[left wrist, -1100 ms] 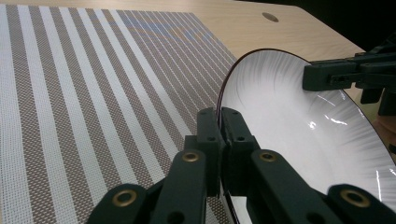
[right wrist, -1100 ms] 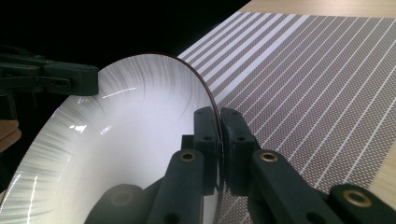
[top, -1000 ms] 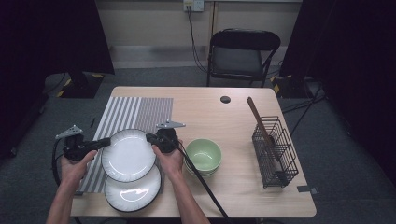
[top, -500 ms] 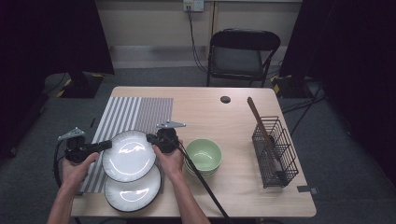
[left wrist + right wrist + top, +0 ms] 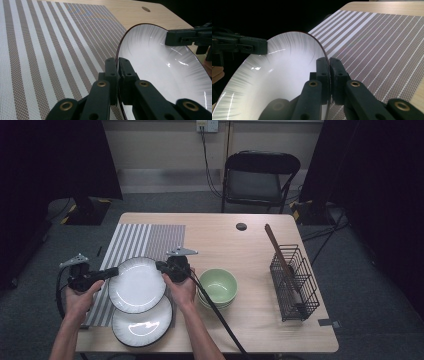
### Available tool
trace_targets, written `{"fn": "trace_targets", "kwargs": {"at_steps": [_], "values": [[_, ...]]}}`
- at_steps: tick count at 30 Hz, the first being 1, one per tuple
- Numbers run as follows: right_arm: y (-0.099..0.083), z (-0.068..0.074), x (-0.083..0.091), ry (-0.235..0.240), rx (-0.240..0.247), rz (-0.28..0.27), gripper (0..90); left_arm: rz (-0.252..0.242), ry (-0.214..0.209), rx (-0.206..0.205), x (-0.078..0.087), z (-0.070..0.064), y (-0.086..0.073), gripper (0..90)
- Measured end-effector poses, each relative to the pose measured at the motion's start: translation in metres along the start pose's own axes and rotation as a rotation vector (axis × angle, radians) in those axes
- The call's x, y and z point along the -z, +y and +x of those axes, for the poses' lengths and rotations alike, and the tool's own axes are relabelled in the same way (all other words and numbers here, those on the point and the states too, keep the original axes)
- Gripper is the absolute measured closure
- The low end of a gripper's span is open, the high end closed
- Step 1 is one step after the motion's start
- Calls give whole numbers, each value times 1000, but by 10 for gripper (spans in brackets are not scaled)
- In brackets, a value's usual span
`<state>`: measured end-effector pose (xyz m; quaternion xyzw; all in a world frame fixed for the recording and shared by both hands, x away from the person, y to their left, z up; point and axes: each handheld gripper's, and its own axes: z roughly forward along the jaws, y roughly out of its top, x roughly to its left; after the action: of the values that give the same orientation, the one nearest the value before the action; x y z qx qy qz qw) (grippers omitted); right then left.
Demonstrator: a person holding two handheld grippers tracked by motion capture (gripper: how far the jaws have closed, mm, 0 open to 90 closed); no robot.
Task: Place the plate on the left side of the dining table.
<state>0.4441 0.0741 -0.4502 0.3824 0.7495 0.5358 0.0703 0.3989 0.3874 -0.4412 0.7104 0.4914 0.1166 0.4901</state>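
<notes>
Both grippers pinch a plate (image 5: 136, 284) by opposite rims, above a second plate (image 5: 141, 326).
If the left gripper (image 5: 111, 272) or right gripper (image 5: 160, 266) slips, the plate could tip and drop.

black folding chair (image 5: 260, 177), grey floor (image 5: 380, 285), dim room

The plate (image 5: 136, 284) is showing white with a thin dark rim, like the second plate (image 5: 141, 326) under it. The mat (image 5: 145, 241) is running in brown and white stripes. The bowl (image 5: 217, 285) is looking pale green, the tabletop (image 5: 235, 247) light wood, the rack (image 5: 294, 283) black, both grippers (image 5: 117, 65) (image 5: 328, 65) black.
</notes>
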Motion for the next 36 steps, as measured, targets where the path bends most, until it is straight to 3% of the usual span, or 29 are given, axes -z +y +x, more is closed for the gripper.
{"fn": "trace_targets", "kwargs": {"at_steps": [19,29,36], "values": [[20,-6,-6,-27,7,-25,872,-8,21,-40,-7,7,28,870],[33,-16,-14,-38,8,3,870,-16,4,-19,-19,17,36,870],[43,-22,-18,-50,7,-5,872,-15,2,-34,-26,22,52,870]]}}
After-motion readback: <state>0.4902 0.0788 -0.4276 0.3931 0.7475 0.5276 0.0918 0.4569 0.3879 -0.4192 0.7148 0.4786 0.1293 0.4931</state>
